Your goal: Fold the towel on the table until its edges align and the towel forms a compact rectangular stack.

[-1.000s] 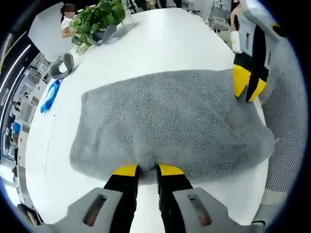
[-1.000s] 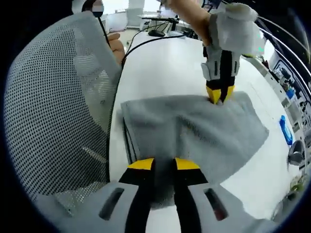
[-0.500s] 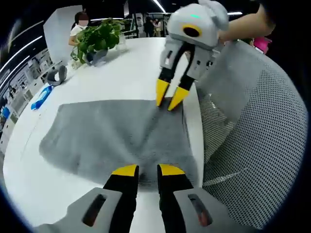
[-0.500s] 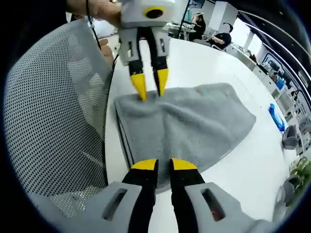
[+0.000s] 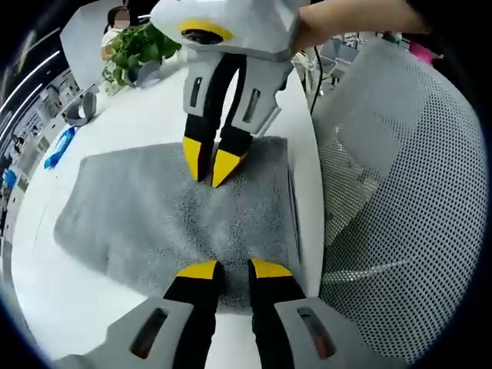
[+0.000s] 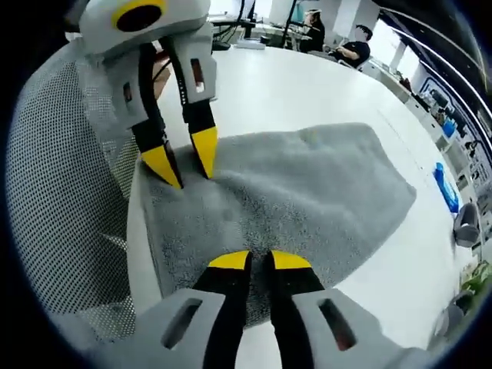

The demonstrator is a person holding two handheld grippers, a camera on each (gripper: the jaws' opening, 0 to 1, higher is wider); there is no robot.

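Nearest in the left gripper view, the left gripper (image 5: 231, 269) stands with its yellow-tipped jaws a narrow gap apart, their tips at the near edge of the towel (image 5: 154, 207); whether a fold of cloth is pinched between them cannot be told. In the right gripper view the right gripper (image 6: 259, 261) shows the same posture over the towel (image 6: 307, 192), jaws close together with a slim gap, and a grasp is likewise uncertain.

The towel lies flat on the white table (image 5: 154, 108), at the table edge next to the mesh chair back (image 5: 400, 192). Along its chair-side edge in the left gripper view several stacked layers are visible, so the cloth appears already folded at least once. Its outline is a rough rectangle with rounded, slightly skewed corners; the far end spreads wider than the near end. Judged from this, the task is partly done: at least one further fold and a squaring of the edges probably remain before the stack is compact.

The towel is grey terry, matte and nubbly, soft enough to sag at its borders. The table top is smooth, glossy and white. The chair back is pale perforated mesh, curved.

Farther off on the table stand a green leafy plant (image 5: 134, 46) and a small blue object (image 5: 58, 146). Seated people are at a distant desk in the right gripper view.
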